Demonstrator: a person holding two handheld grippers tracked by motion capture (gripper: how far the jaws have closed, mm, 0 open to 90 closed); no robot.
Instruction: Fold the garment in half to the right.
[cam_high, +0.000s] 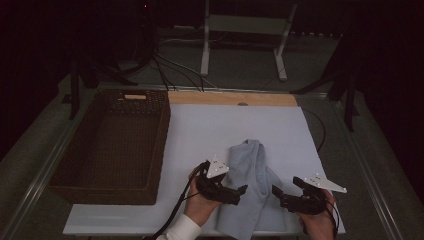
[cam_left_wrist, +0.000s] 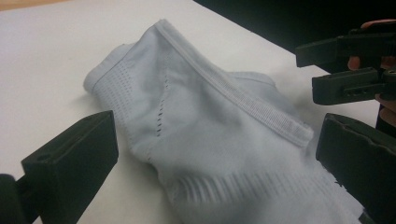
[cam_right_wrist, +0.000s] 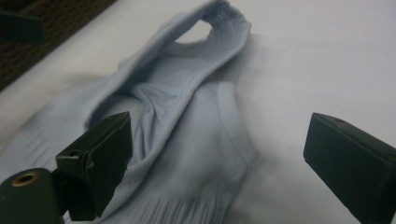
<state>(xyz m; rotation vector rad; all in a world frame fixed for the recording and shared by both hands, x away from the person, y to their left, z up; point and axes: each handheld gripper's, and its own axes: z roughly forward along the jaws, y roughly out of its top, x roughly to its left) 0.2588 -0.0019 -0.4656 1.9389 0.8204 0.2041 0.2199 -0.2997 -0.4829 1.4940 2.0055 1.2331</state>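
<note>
A light blue knit garment (cam_high: 250, 170) lies crumpled on the white board (cam_high: 210, 130), near its front edge. My left gripper (cam_high: 241, 194) comes at the garment from its left side, jaws pointing right. My right gripper (cam_high: 276, 196) faces it from the garment's right side. In the left gripper view the garment (cam_left_wrist: 205, 116), with a ribbed band and mesh rows, lies between the wide-open jaws of the left gripper (cam_left_wrist: 215, 140); the right gripper (cam_left_wrist: 345, 65) shows beyond it. In the right gripper view the right gripper (cam_right_wrist: 219, 140) stands open over the garment (cam_right_wrist: 187, 116), nothing pinched.
A dark wicker basket (cam_high: 100, 192) stands empty on the left, its wall against the board's left edge; it is also the basket (cam_right_wrist: 46, 37) behind the garment. A wooden strip (cam_high: 230, 98) borders the board's far edge. A white stand (cam_high: 245, 25) and cables sit behind the table.
</note>
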